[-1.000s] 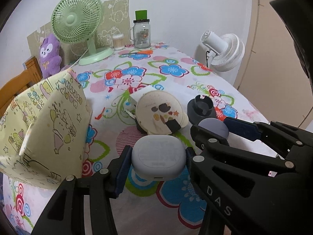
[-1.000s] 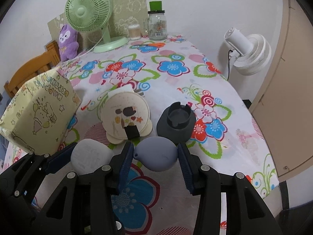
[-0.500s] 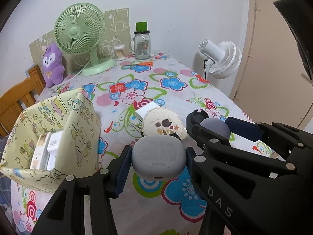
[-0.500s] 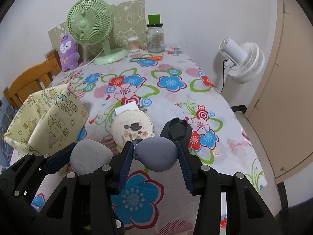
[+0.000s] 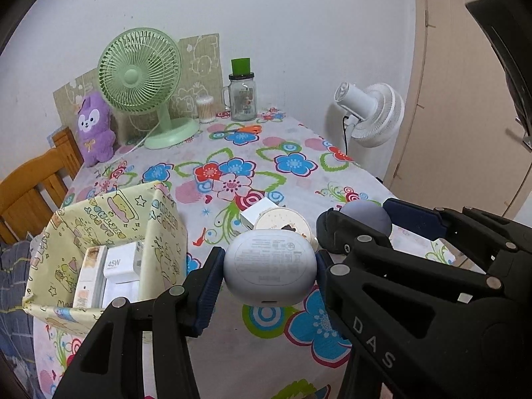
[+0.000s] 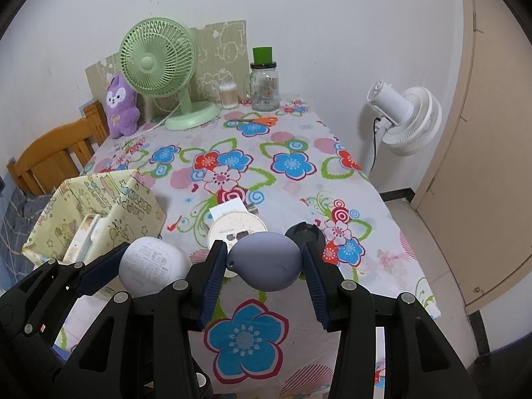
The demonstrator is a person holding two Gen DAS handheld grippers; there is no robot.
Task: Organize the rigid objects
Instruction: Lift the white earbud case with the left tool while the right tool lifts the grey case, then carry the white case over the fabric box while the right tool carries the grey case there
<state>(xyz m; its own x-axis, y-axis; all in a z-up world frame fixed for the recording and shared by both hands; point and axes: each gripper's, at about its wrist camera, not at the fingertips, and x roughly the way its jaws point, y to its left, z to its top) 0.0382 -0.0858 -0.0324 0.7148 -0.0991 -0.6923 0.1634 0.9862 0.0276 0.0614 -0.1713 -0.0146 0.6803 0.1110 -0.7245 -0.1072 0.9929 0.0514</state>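
A: L gripper [image 5: 269,266]?
B: Clamped on the white case [image 5: 270,266], held above the table's [image 5: 299,139] near edge, just right of the yellow box [image 5: 109,232].
A: R gripper [image 6: 264,261]?
B: Clamped on the grey-blue pod [image 6: 266,261], beside it, w/ the round tin [image 6: 236,226] & black holder [image 6: 304,232] on the cloth behind.

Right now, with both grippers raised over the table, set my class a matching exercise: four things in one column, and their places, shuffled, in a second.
Things
1. white case
2. grey-blue pod
3. 45W charger
4. green fan

Places
A. inside the yellow box
B. at the table's far end, by the wall
C. held in the right gripper
D. held in the left gripper

Pairs: 1-D, 2-C, 3-A, 4-B
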